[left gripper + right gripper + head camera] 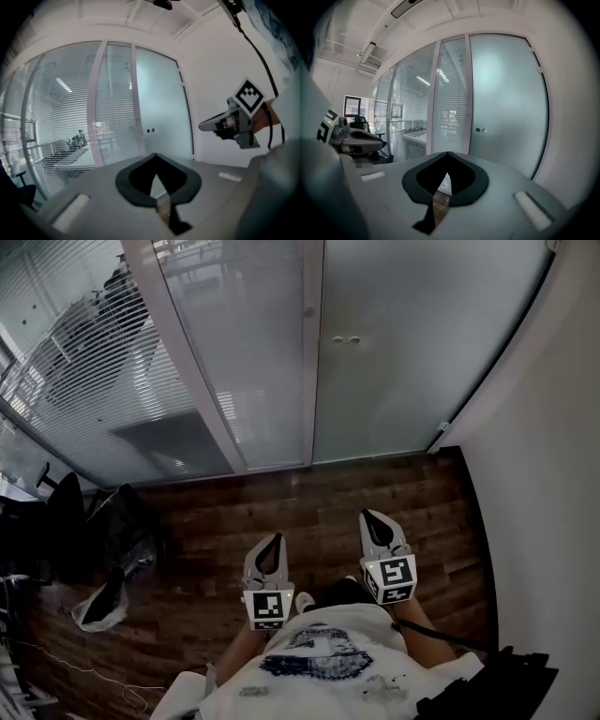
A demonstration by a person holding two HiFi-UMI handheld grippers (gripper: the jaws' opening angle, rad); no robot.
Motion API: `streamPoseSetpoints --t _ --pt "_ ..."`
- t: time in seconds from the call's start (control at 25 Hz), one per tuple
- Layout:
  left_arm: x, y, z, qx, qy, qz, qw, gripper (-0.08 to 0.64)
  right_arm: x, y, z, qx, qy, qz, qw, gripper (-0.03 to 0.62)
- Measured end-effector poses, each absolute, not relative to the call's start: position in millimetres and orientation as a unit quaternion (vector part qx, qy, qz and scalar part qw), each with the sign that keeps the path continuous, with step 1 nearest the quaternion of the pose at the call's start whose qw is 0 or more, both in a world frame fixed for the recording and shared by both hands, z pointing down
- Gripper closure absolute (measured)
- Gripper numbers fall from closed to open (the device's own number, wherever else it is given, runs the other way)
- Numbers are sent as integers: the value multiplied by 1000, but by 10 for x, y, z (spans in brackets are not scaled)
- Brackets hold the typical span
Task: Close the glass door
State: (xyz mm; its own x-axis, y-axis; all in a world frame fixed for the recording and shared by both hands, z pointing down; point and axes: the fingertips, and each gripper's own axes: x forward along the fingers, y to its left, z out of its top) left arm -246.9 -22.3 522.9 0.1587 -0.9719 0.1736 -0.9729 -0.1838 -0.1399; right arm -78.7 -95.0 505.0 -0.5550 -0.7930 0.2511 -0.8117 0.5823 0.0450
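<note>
No legible text, number or brand found. Left cube (268,607) and right cube (397,576) bear square coded markers only. Shirt print (314,652) is unreadable.

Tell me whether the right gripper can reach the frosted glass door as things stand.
Probably yes, if the person steps closer: the right gripper, jaws shut, points toward the glass door, and only bare wooden floor lies between them. It isn't touching the door.

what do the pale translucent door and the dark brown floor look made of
The pale translucent door looks like frosted glass, matte: light passes through but nothing sharp shows behind it. The dark brown floor looks like wood planks or wood-look laminate: long boards with seams and grain; which, I can't tell.
</note>
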Motion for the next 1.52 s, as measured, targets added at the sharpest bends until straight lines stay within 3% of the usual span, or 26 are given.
streamPoseSetpoints --t 0.52,1.16,1.52 --pt "-2077 60 5307 756 -642 125 17 558 -415 -469 5030 417 -901 43 116 586" --pt "-577 1045 5178 756 -644 119 -17 558 1095 782 4968 413 -906 40 89 586" --pt "-100 1645 4966 751 -646 130 -41 558 1465 1279 4912 401 -913 46 67 586"
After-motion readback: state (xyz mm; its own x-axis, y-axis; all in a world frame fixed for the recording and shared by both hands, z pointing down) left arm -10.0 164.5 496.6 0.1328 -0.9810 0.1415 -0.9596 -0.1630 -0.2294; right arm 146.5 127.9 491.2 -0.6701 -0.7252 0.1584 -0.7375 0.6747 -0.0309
